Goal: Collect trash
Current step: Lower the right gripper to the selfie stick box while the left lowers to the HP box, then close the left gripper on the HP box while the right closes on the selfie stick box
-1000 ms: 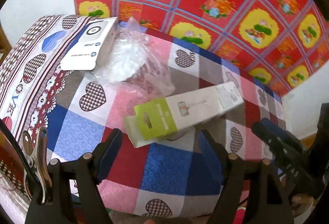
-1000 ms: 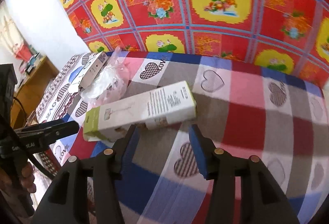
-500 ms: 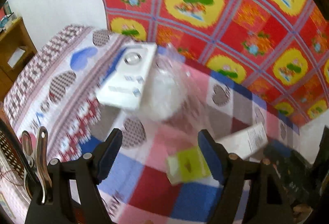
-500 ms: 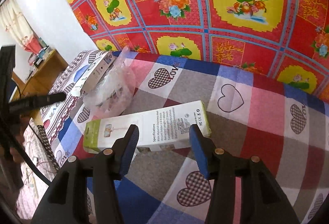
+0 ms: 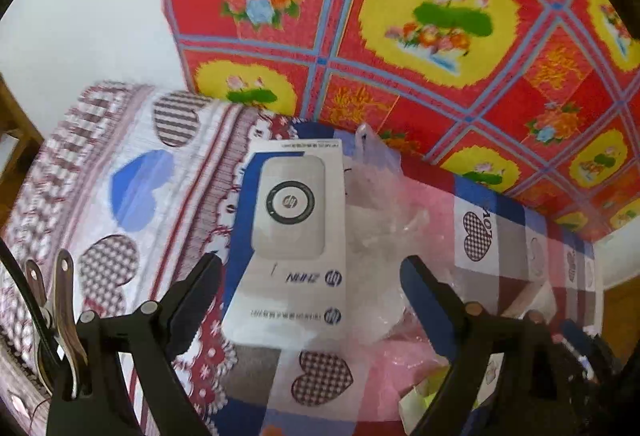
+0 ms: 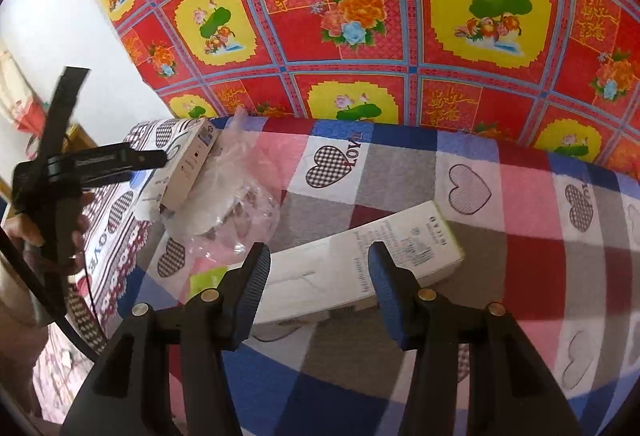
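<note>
A flat white HP box [image 5: 296,236] lies on the bed, leaning on a crumpled clear plastic bag [image 5: 380,228]. My left gripper [image 5: 310,260] hovers over the box's near end. Its jaws are opening, the box lies below and between them, and no pad touches it. A long white box with a green end [image 6: 360,268] lies on the sheet. My right gripper [image 6: 319,248] stands open right above its middle, fingers astride it without pressing. The right wrist view also shows the HP box [image 6: 192,164], the bag [image 6: 232,204] and the left gripper [image 6: 120,160]. The long box's green end [image 5: 432,392] peeks in at the left view's bottom.
The bed carries a checked sheet with hearts [image 6: 520,236] and a white heart-print cover [image 5: 132,188] at its left side. A red floral cloth [image 6: 360,16] hangs on the wall behind. Wooden furniture [image 5: 16,140] stands left of the bed. A person's hand [image 6: 24,232] holds the left gripper.
My left gripper has swung left, away from the long box and over the HP box, and its jaws have widened. My right gripper has come in closer over the long box.
</note>
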{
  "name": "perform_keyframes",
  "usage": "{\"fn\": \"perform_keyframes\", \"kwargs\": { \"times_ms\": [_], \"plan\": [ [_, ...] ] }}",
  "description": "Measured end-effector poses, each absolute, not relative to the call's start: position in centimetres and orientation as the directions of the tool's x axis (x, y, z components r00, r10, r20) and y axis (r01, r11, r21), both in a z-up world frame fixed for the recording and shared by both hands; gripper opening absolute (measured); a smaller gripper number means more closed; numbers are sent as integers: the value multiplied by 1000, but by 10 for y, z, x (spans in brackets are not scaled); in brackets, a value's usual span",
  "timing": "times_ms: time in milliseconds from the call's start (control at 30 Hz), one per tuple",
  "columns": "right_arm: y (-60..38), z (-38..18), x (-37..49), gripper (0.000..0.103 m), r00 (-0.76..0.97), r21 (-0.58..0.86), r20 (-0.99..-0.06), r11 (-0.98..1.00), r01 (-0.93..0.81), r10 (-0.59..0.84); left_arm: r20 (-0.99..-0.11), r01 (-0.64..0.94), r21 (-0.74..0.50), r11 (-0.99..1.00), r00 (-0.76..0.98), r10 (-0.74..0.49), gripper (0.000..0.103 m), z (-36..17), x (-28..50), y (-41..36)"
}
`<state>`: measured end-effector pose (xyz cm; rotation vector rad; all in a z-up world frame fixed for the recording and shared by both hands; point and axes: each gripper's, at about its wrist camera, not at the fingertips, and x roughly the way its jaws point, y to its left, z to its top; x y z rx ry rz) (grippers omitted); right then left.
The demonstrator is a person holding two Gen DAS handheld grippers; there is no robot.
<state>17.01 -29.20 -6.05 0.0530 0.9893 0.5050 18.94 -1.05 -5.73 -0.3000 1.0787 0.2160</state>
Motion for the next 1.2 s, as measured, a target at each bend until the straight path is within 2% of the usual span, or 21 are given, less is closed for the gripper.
{"fn": "perform_keyframes", "kwargs": {
  "times_ms": [100,300,500,567,600,633,667,700,800,1067,1200],
  "plan": [
    [-287,-60,165,52,457,268,-787,897,-351,415,-901,-303,-155,940,434,-9,93,-70,202,-2],
    [-283,-58,151,52,481,261,-791,919,-295,379,-912,-287,-134,948,411,-5,93,-88,218,12],
    [-279,-61,146,52,482,269,-798,930,-252,362,-944,-301,-176,937,322,-74,94,-114,229,14],
    [-278,-62,145,52,480,285,-795,927,-243,370,-936,-300,-178,937,346,-67,94,-111,229,12],
    [-279,-63,144,55,480,297,-794,927,-230,373,-939,-303,-177,936,337,-68,92,-113,230,13],
    [-280,-64,145,64,475,312,-796,927,-210,375,-937,-307,-174,936,343,-62,90,-112,229,13],
    [-282,-66,146,67,471,321,-799,928,-191,373,-937,-320,-169,932,345,-52,86,-111,228,14],
    [-284,-68,147,70,469,335,-800,927,-168,374,-937,-332,-169,928,346,-47,82,-110,227,15],
    [-288,-73,153,74,456,380,-802,919,-109,386,-930,-358,-208,910,362,-71,80,-105,219,24],
    [-268,-82,178,75,403,379,-846,925,-7,349,-904,-335,-194,922,426,-35,80,-75,187,37],
    [-253,-87,189,76,385,311,-880,950,25,278,-896,-314,-202,928,442,-45,80,-63,173,41]
  ]
}}
